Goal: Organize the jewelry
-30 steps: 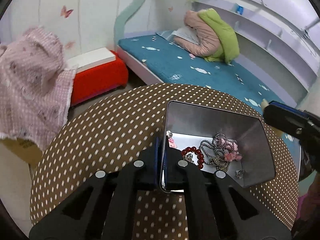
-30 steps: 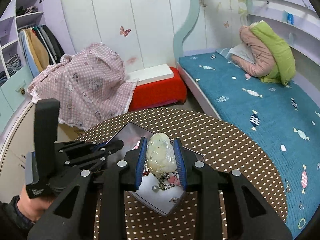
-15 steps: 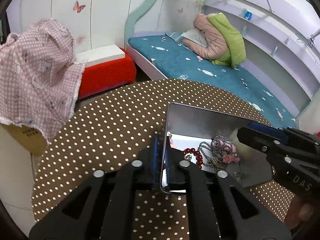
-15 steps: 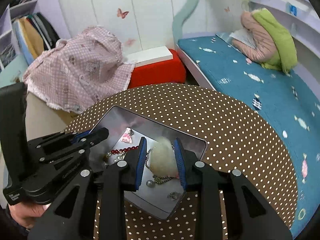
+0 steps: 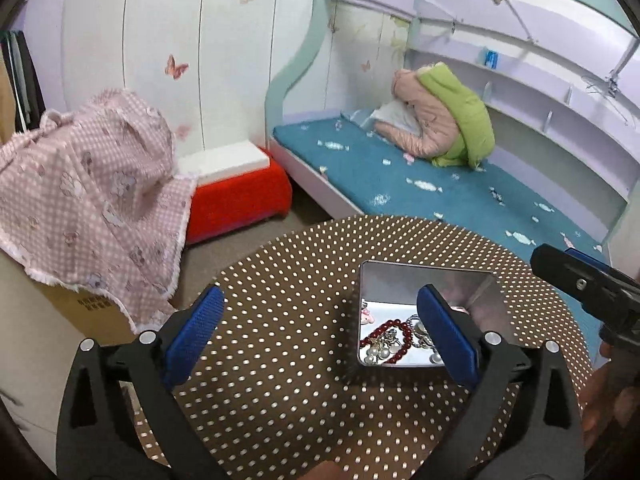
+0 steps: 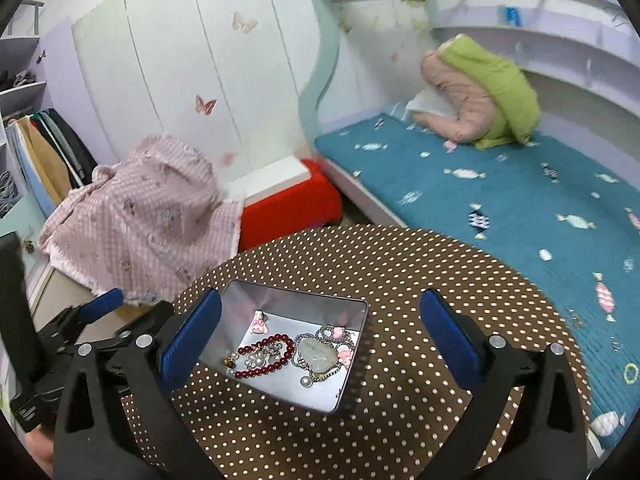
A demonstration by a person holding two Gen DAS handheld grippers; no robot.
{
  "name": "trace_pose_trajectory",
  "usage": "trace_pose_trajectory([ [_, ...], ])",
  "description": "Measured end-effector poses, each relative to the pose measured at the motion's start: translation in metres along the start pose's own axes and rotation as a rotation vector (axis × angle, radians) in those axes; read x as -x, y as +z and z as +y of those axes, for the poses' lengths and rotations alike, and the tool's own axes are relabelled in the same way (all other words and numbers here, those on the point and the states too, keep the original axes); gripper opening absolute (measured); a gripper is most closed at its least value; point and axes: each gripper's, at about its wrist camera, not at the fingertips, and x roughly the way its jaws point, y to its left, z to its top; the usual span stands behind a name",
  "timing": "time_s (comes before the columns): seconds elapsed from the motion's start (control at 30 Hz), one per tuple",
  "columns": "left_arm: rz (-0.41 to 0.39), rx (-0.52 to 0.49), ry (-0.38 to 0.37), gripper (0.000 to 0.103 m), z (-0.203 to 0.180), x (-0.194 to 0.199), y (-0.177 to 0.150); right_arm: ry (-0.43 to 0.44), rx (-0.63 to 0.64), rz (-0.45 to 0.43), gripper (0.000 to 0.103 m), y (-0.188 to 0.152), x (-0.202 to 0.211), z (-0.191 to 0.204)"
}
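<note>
A shiny metal tin (image 6: 296,295) sits on the dotted round table (image 6: 404,268). In it lie a pale stone pendant (image 6: 318,354) on a silver chain, a red bead bracelet (image 6: 260,368), pearls and small pink charms. My right gripper (image 6: 320,336) hangs above the tin, its jaws opening wide with nothing gripped. My left gripper (image 5: 320,332) is off the tin (image 5: 424,269), its jaws also opening over bare tablecloth. Its right finger hides part of the jewelry and the red bracelet (image 5: 380,330).
The table (image 5: 288,280) wears a brown cloth with white dots. Behind it stand a bed with a blue cover (image 5: 400,172), a red stool (image 5: 236,196) with a white box on top, and a pink cloth (image 5: 92,184) over a cardboard box.
The right gripper opened and the pale pendant dropped into the tin. The left gripper let go of the tin's near wall, opened wide and drew up and back.
</note>
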Motion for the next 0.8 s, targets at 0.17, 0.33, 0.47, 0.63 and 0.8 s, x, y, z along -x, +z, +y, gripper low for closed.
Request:
trace_pose_trajectory([
  [0.17, -0.086, -0.035, 0.013, 0.097, 0.007, 0.056, 0.002, -0.029, -0.011, -0.057, 0.096, -0.001, 0.038, 0.013],
  [0.33, -0.182, -0.042, 0.012, 0.098, 0.014, 0.115, 0.002, -0.050, -0.025, -0.127, 0.096, -0.008, 0.085, 0.024],
  [0.47, -0.256, -0.064, 0.021, 0.098, 0.016, 0.160, -0.001, -0.080, -0.026, -0.179, 0.096, -0.018, 0.122, 0.034],
  [0.63, -0.325, -0.058, 0.009, 0.098, 0.019, 0.208, -0.008, -0.128, -0.025, -0.229, 0.096, -0.033, 0.161, 0.044],
  [0.8, -0.368, -0.066, 0.002, 0.098, 0.016, 0.248, -0.020, -0.188, -0.020, -0.292, 0.096, -0.050, 0.197, 0.058],
])
